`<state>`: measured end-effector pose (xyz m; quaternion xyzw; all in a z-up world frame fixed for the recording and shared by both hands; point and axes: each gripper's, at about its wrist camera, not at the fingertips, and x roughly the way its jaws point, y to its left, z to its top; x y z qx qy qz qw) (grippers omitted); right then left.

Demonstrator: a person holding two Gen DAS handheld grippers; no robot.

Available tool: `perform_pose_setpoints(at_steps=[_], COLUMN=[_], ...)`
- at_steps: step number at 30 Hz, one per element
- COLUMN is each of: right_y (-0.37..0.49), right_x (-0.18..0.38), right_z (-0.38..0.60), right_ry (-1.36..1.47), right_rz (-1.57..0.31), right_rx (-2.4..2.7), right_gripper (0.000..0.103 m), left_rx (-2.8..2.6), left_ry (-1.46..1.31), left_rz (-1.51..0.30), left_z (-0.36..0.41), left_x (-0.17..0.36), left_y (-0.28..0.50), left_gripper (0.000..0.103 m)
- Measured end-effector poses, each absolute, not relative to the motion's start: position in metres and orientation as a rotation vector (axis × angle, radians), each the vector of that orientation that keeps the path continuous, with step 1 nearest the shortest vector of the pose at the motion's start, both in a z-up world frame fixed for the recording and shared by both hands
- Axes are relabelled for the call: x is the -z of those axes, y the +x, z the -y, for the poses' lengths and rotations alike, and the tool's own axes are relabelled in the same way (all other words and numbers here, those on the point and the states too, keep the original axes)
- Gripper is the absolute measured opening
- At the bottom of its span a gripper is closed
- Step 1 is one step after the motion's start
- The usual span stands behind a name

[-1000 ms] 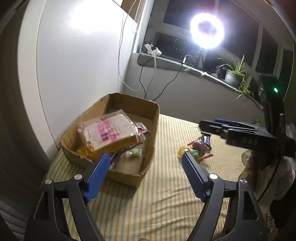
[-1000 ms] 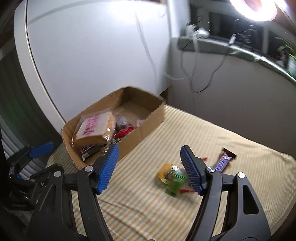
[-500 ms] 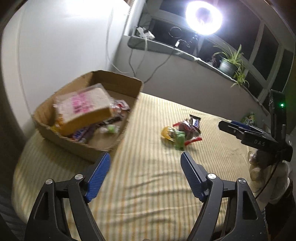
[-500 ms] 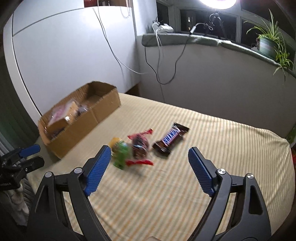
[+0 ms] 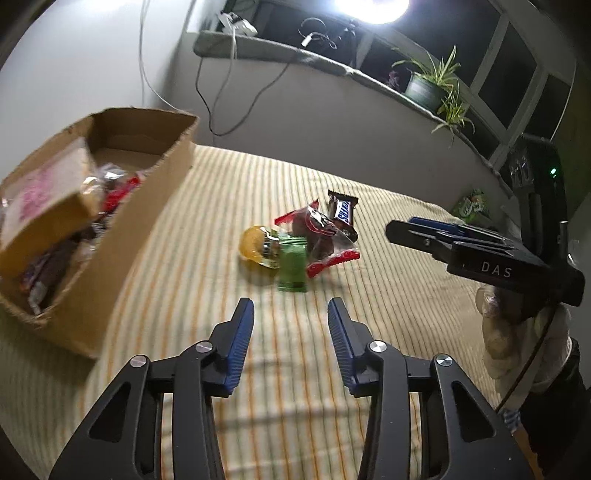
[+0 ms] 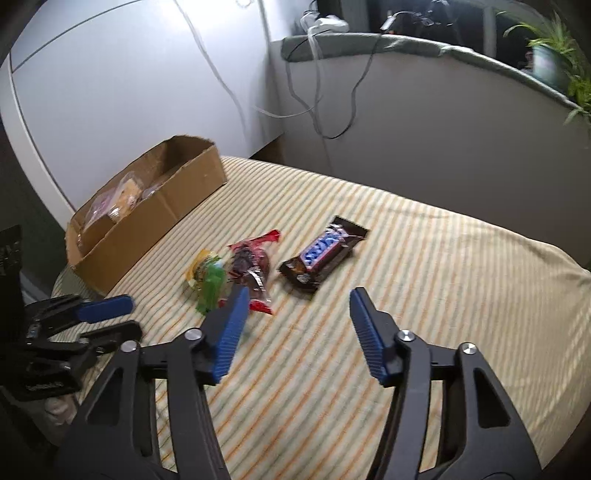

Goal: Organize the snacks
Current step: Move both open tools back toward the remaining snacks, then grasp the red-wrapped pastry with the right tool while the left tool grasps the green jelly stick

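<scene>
Both claws are between picks, reaching for the loose snacks on the striped bed (image 6: 424, 258). The left claw (image 5: 291, 325) has just been closing to a narrow gap with nothing between its jaws; the green packet (image 5: 292, 267) lies just ahead of its tips. The right claw (image 6: 295, 314), also just narrowed and empty, has the Snickers bar (image 6: 323, 254) just ahead. Next, probably: lower, pinch, carry to the cardboard box (image 5: 122, 240), far left.

Ring light (image 5: 371, 5) glares overhead; dim room, blurred left, edges fisheye-bent.
</scene>
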<state>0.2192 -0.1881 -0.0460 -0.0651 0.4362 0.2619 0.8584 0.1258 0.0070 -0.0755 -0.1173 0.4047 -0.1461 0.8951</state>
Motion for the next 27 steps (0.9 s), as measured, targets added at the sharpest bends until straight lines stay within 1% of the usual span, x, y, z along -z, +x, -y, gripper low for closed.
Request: perform_pose_setpoints(at_steps=[1,3,11,13,14,15,20,23,27], right_y=[0.221,0.224,0.247,0.254,0.257,0.26,0.27,0.272,0.276], right_x=[0.048,0.05,0.067,0.072,0.074,0.077,0.08,0.081,0.085], right_z=[0.184,0.175,0.145,0.143,0.142,0.141,0.141,0.139,0.133], right_ry=[-0.14,-0.146,-0.164,-0.152,-0.143,-0.129,-0.083,-0.08,-0.074], right_rz=[-0.924,-0.938,-1.012,-1.038,-1.049,-1.065,-1.097,-1.109,-1.125], right_rx=[-0.568,-0.596,-0.648,-0.655,-0.661,-0.668,-0.692,-0.709,-0.72], right_gripper=[0.055,0.053,0.052,0.05,0.047,0.047,0.046,0.044,0.043], left_rx=[0.305,0.309,0.303,0.296,0.296,0.293,0.289,0.281,0.276], left_ry=[-0.245,-0.243,-0.204,-0.192,-0.189,-0.184,-0.151,-0.129,-0.114], left_rz=[-0.845,-0.855,-0.895,-0.904,-0.909,-0.912,-0.921,-0.922,-0.919], left_z=[-0.005,-0.002,0.014,0.016,0.018,0.019,0.025,0.029,0.028], left_x=[0.077,0.079,0.088,0.091,0.093,0.094,0.098,0.1,0.1], left_y=[0.129,0.134,0.157,0.161,0.164,0.166,0.176,0.178,0.179], left_gripper=[0.036,0.034,0.034,0.034,0.034,0.034,0.034,0.034,0.027])
